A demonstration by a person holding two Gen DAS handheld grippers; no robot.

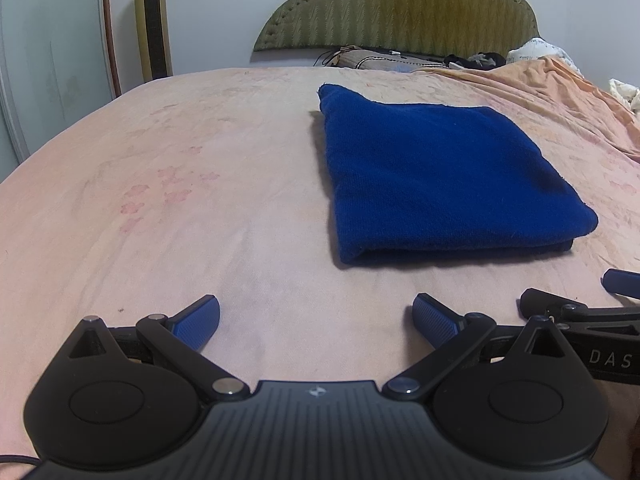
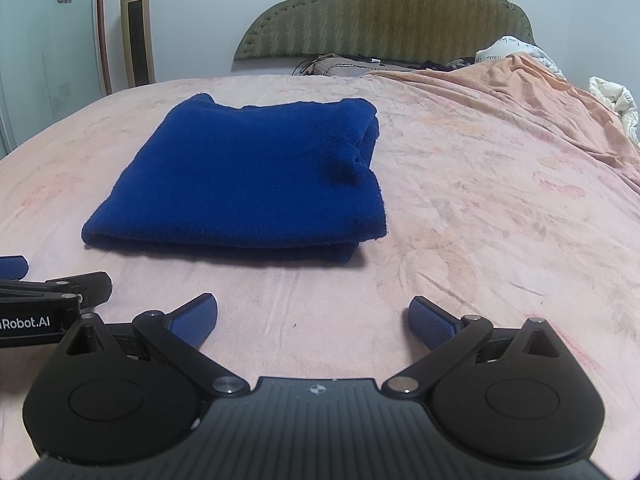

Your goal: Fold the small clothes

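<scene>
A dark blue knit garment (image 1: 436, 176) lies folded into a thick rectangle on the pink bed sheet (image 1: 160, 200). It also shows in the right wrist view (image 2: 248, 176), with a small dent near its right edge. My left gripper (image 1: 316, 320) is open and empty, low over the sheet, short of the garment's near edge and to its left. My right gripper (image 2: 314, 320) is open and empty, short of the garment's near right corner. Each gripper shows at the edge of the other's view: the right one (image 1: 580, 312) and the left one (image 2: 44, 292).
An olive padded headboard (image 1: 400, 4) stands at the far end of the bed. Pillows and dark items (image 1: 400, 60) lie below it. A rumpled orange cover (image 2: 520, 100) and white bedding (image 2: 612, 96) lie at the right. A gold tower appliance (image 1: 152, 20) stands by the wall at left.
</scene>
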